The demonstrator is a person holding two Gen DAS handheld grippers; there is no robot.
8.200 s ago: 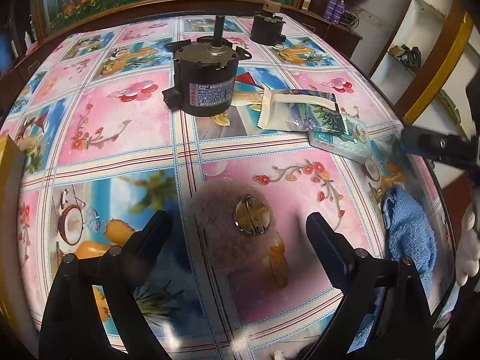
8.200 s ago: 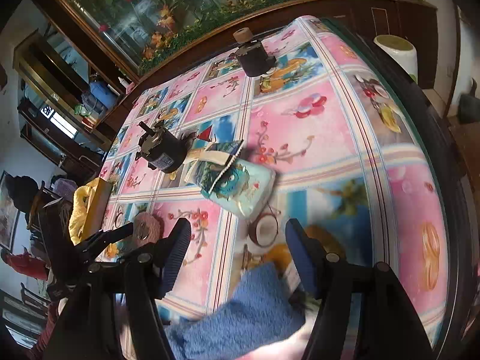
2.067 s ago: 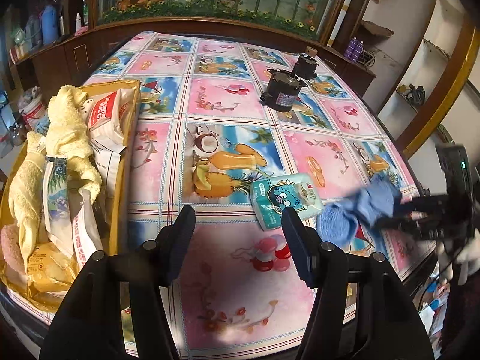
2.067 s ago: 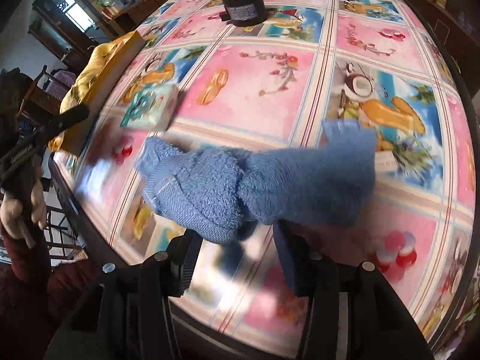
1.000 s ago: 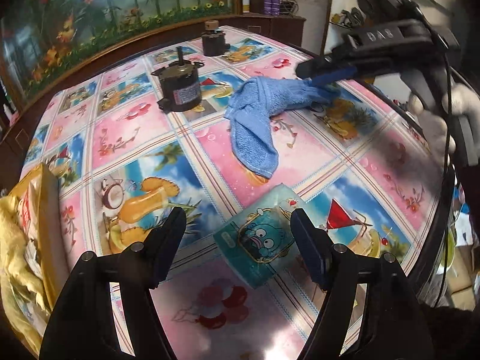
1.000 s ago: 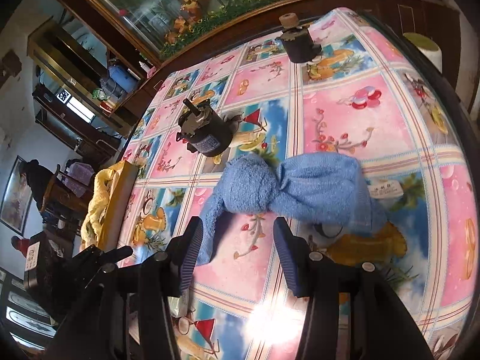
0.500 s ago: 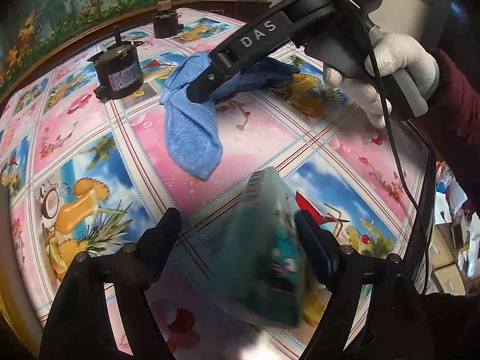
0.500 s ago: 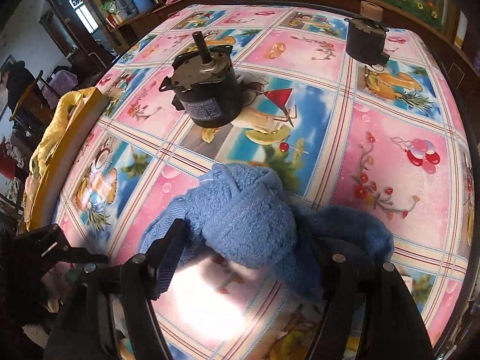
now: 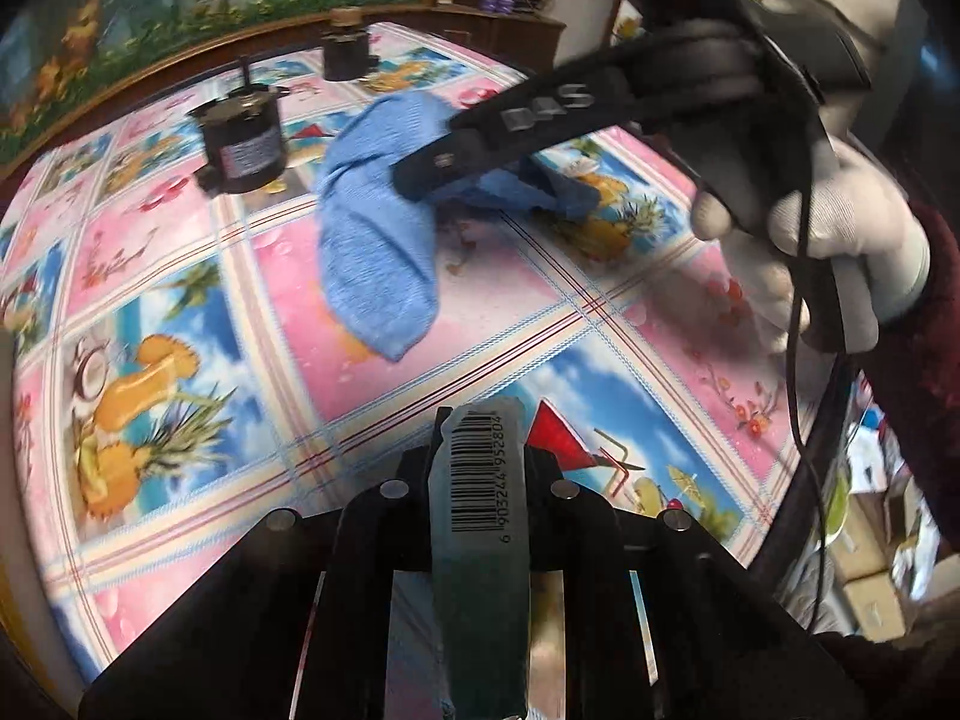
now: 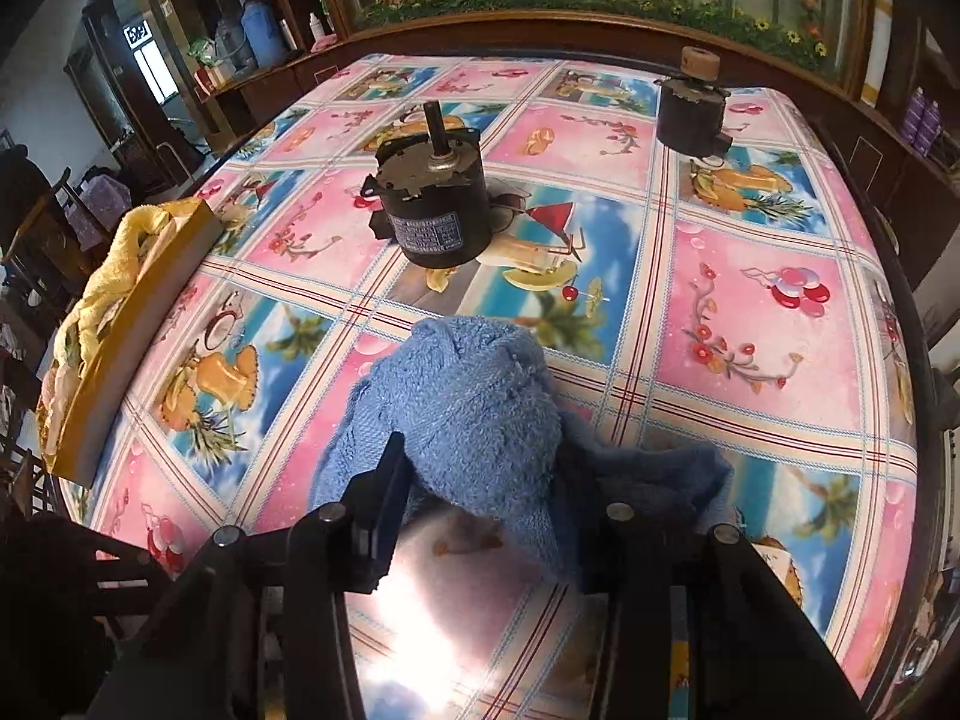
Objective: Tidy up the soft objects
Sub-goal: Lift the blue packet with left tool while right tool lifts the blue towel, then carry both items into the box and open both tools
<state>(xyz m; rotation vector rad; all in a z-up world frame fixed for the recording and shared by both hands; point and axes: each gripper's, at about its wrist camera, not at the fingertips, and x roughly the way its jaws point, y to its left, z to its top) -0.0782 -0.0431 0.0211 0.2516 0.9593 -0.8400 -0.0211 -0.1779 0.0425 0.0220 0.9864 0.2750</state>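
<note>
My left gripper is shut on a teal tissue pack, held edge-up with its barcode showing, above the patterned tablecloth. A blue towel hangs from my right gripper, which crosses the left wrist view from the upper right. In the right wrist view my right gripper is shut on the bunched blue towel, which drapes down onto the cloth.
Two black motors stand further back, a large one and a small one. A yellow tray holding a yellow towel and other soft items sits at the table's left edge. The table edge is close on the right.
My left gripper has closed on the tissue pack and lifted it upright. My right gripper has tightened on the blue towel and raised it slightly.
</note>
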